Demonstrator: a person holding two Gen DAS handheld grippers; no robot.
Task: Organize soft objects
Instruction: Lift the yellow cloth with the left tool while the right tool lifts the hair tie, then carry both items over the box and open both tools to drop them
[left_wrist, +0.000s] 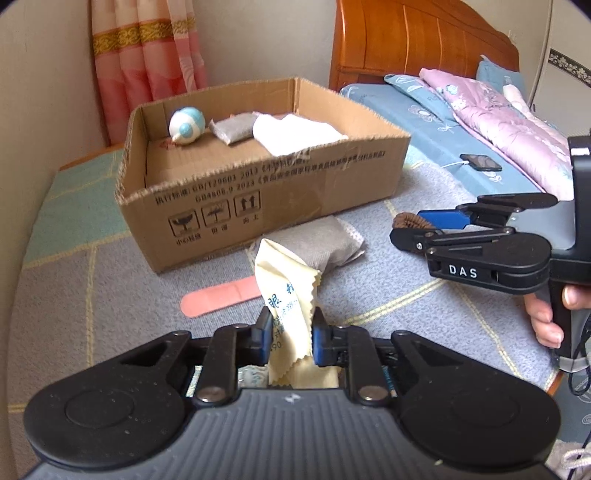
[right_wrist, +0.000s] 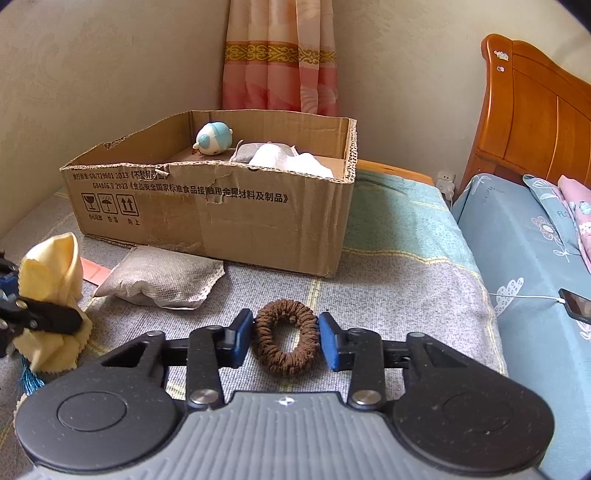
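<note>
Lettering came first: the right gripper (left_wrist: 406, 227) bore "DAS" in white on its black body, and the cardboard box (left_wrist: 280, 192) carried black Chinese print with "GB4806.9 2023" and three handling symbols, one of them a pair of up arrows. The yellow cloth (left_wrist: 286, 280) had blue characters and the digits "90", partly hidden behind a blue pad.

The left gripper (left_wrist: 289, 332) was clamped on that yellow cloth, its pads pressing the fabric from both sides, with the cloth standing up above the mat (left_wrist: 110, 295). The right gripper's fingers (right_wrist: 242, 339) stood apart on either side of the brown hair tie (right_wrist: 286, 338), which lay flat on the mat; whether the pads touched it could not be told.

Inside the box lay a blue-and-white round toy (right_wrist: 213, 138), a small grey pouch (left_wrist: 232, 129) and a white cloth (left_wrist: 295, 134), the box wall cutting off their lower parts in the right wrist view. In front of the box, a larger grey pouch (right_wrist: 162, 277) rested just beside it, and a pink strip (left_wrist: 218, 295) lay flat nearby, half hidden behind the pouch in the right wrist view. A phone (left_wrist: 480, 162) on a white cable sat on the blue bed (right_wrist: 524, 258).
</note>
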